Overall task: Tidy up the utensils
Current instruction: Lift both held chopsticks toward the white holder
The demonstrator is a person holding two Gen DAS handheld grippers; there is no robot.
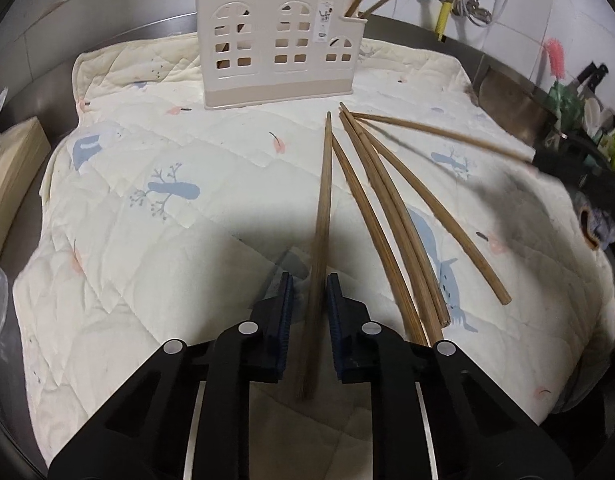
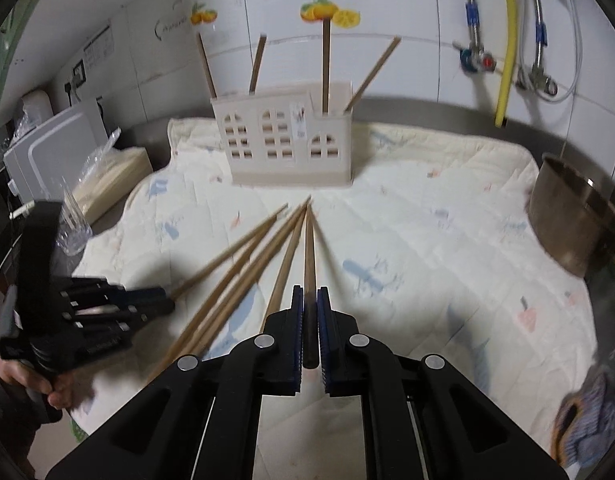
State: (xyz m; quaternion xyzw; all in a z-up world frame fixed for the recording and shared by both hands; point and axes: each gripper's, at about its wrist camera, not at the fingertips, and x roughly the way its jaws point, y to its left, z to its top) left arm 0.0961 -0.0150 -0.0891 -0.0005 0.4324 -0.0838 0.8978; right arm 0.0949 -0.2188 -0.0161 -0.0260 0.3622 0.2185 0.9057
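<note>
Right wrist, chopstick (image 2: pixel 310 264) clamped between right tongs (image 2: pixel 310 300)

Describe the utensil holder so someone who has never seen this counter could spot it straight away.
Look to the far edge of the cream quilted cloth spread over the counter, near the tiled wall. The utensil holder stands upright there, a beige plastic box with chopsticks poking out of its top. Arched window cutouts make it look like a little house, unlike the round metal pot at the right.
</note>
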